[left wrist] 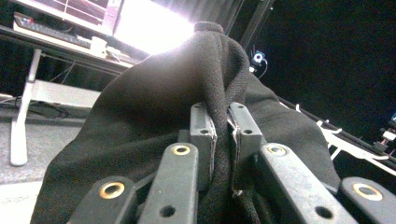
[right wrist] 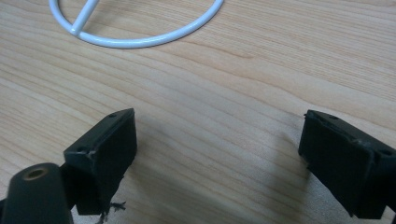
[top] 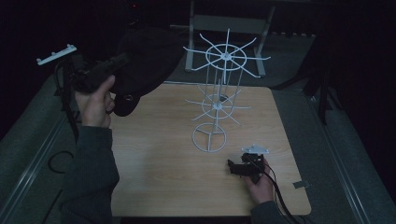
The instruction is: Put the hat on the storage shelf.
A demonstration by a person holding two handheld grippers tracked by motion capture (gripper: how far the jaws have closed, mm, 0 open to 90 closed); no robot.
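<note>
A dim room, seen from above. At about ten o'clock, off the bench's far-left corner, the left claw (top: 100,70) is held up in the air, its jaws pressed together on a fold of a black cap (top: 144,60). In the left gripper view the fabric (left wrist: 154,107) bunches between the two pads, with the cap's top button at twelve o'clock. The cap hangs clear of the wooden bench (top: 159,163), just to the nine o'clock side of a white wire rack (top: 219,93) that stands mid-bench on a ring base, with two tiers of radiating prongs.

At about five o'clock, the right claw (top: 236,169) rests low near the front-right of the bench. Its jaws are spread wide with nothing between them, and bare wood shows in the gap, the ring base (right wrist: 135,32) just beyond.

Likely risks: the pinch holds only a thin fold, so the cap could slip free when moved. The rack looks light and nothing steadies it, so a snagged prong could tip it. The dim light makes aiming for a prong harder.
</note>
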